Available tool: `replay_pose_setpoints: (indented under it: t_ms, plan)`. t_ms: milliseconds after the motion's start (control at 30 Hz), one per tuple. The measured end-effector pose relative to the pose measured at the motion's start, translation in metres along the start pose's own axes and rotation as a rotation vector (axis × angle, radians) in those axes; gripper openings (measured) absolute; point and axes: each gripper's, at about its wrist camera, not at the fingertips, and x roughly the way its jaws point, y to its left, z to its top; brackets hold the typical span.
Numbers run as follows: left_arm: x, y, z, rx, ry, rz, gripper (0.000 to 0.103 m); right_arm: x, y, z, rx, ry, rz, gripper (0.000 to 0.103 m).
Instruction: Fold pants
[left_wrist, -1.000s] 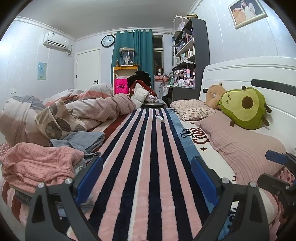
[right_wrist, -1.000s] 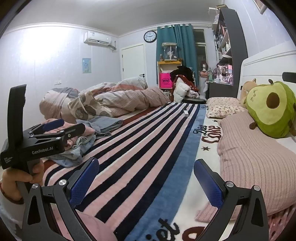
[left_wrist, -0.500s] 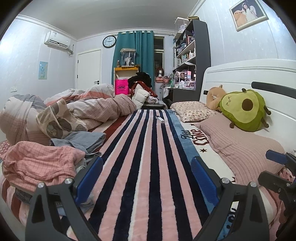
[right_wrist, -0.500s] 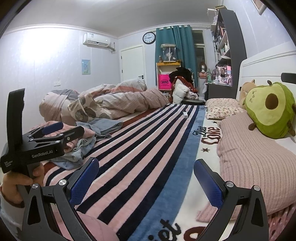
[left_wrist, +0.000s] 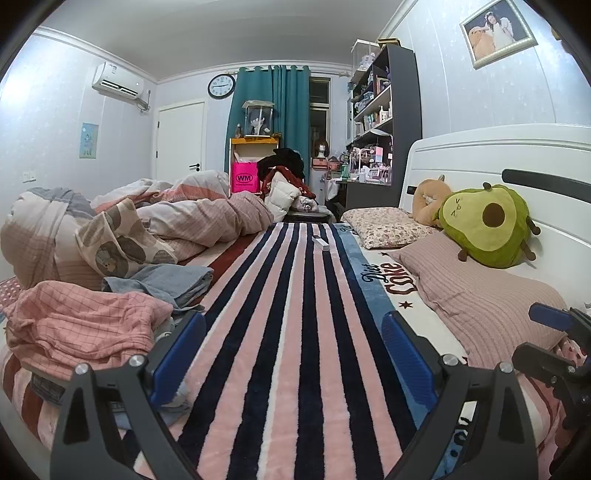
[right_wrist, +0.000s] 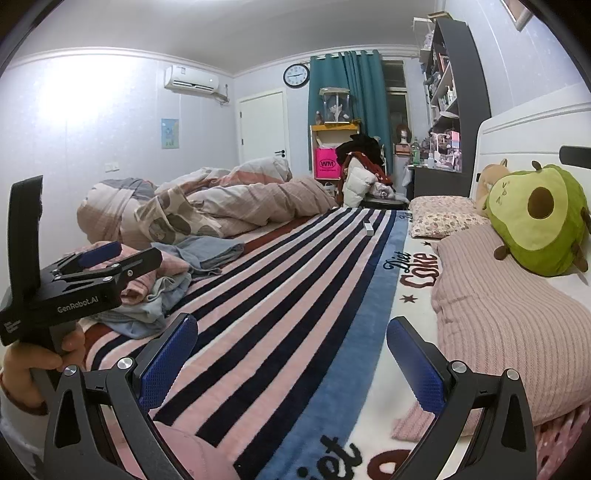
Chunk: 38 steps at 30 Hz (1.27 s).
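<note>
A heap of crumpled clothes lies on the left side of the bed: a pink checked garment (left_wrist: 85, 325) on top and a grey-blue garment (left_wrist: 166, 282) behind it; the heap also shows in the right wrist view (right_wrist: 159, 291). I cannot tell which piece is the pants. My left gripper (left_wrist: 291, 350) is open and empty, low over the striped blanket (left_wrist: 295, 314), its left finger beside the heap. My right gripper (right_wrist: 291, 354) is open and empty over the blanket's blue stripe. The left gripper (right_wrist: 107, 258) also shows from the side in the right wrist view.
A bunched duvet (left_wrist: 155, 221) lies behind the heap. A small white box (left_wrist: 320, 243) rests far up the blanket. Pillows (left_wrist: 480, 302) and an avocado plush (left_wrist: 487, 225) line the headboard on the right. A shelf and cluttered furniture stand beyond the bed.
Both views have shifted slightly; the grippers stay open and low over the blanket. Nothing was grasped or moved.
</note>
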Motion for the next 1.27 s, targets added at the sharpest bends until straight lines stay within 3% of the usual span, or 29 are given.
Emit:
replay_pose_setpoints:
  t_ms: [1267]
  plan:
    - [-0.0049, -0.0028, -0.0017, 0.001, 0.004, -0.001, 0.095, -0.0011, -0.0039, -0.0011, 0.005, -0.002, 0.002, 0.102]
